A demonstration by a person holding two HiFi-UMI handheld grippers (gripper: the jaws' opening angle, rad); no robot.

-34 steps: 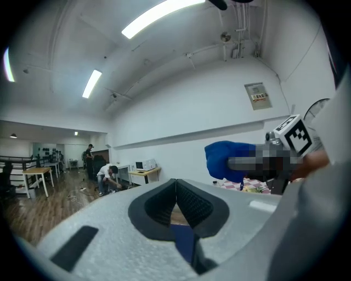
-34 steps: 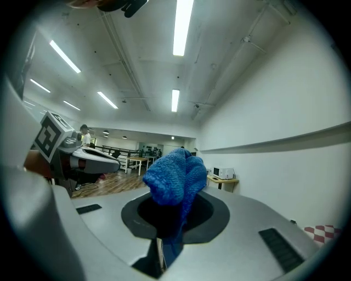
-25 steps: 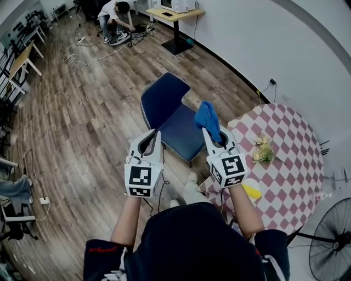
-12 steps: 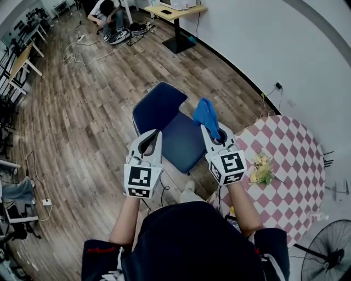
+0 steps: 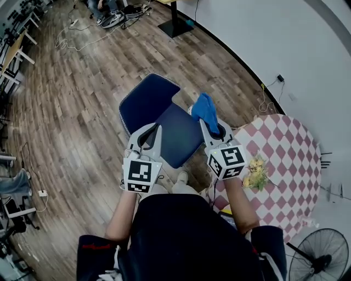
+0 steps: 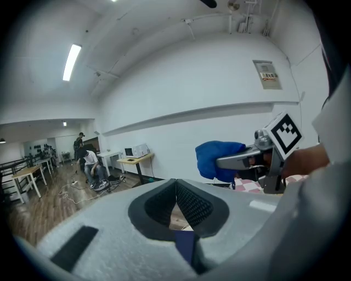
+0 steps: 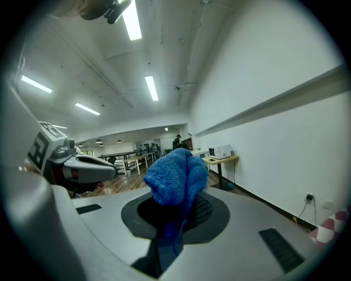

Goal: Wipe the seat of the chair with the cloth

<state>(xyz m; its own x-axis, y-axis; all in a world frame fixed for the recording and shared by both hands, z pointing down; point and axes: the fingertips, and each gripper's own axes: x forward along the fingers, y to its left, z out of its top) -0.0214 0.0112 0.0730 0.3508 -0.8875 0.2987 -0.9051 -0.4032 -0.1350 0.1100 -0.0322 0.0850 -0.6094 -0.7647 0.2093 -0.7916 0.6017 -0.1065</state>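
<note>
A dark blue chair (image 5: 164, 123) stands on the wooden floor in the head view, its seat (image 5: 178, 136) between my two grippers and its backrest (image 5: 145, 100) beyond. My right gripper (image 5: 210, 122) is shut on a bunched blue cloth (image 5: 205, 110), held above the seat's right edge. The cloth (image 7: 175, 176) sticks up between the jaws in the right gripper view. My left gripper (image 5: 155, 129) is shut with nothing in it, over the seat's left edge. From the left gripper view the cloth (image 6: 219, 159) and right gripper (image 6: 241, 160) show at the right.
A round table with a pink checked cover (image 5: 285, 164) stands at the right, with a small bunch of flowers (image 5: 255, 171) on it. A fan (image 5: 318, 258) sits at the lower right. A white wall (image 5: 285, 44) runs behind the chair. A person (image 5: 107, 11) crouches far back.
Both grippers have moved forward and lower toward the chair, the cloth still in the right one. The chair now lies nearer in the view, between the two grippers.
</note>
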